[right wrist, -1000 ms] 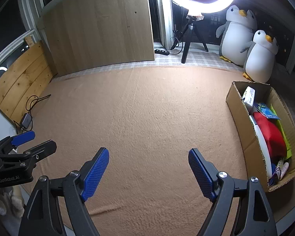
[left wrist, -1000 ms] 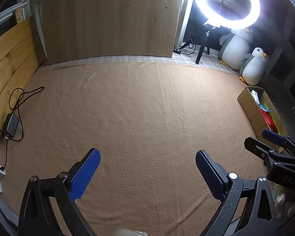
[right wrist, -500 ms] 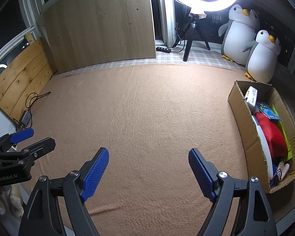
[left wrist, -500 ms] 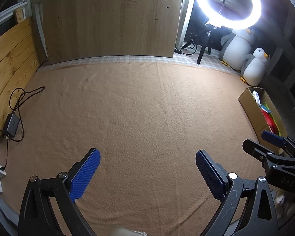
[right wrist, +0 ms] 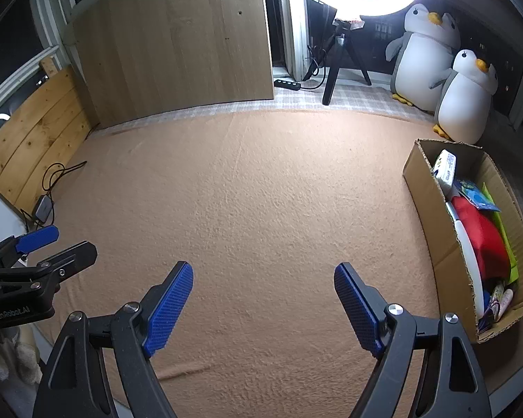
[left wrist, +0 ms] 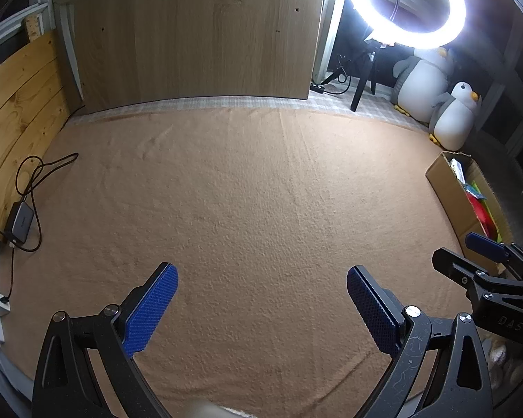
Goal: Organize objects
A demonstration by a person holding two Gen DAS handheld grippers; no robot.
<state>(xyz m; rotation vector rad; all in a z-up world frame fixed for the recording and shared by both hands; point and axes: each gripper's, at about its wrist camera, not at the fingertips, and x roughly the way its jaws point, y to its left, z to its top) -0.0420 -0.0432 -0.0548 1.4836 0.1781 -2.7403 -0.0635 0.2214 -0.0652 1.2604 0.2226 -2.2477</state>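
Both blue-padded black grippers, left [left wrist: 261, 310] and right [right wrist: 263, 304], hang spread and empty over tan carpet [right wrist: 261, 191]; filled brown cardboard box [right wrist: 432, 216] at three o'clock.

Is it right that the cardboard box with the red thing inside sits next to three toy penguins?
Not quite: there are two plush penguins, not three. The right wrist view shows both standing just behind the cardboard box, which does hold a red thing.

cardboard box [left wrist: 446, 188]: contents mostly hidden | pale object [left wrist: 205, 411]: cut off
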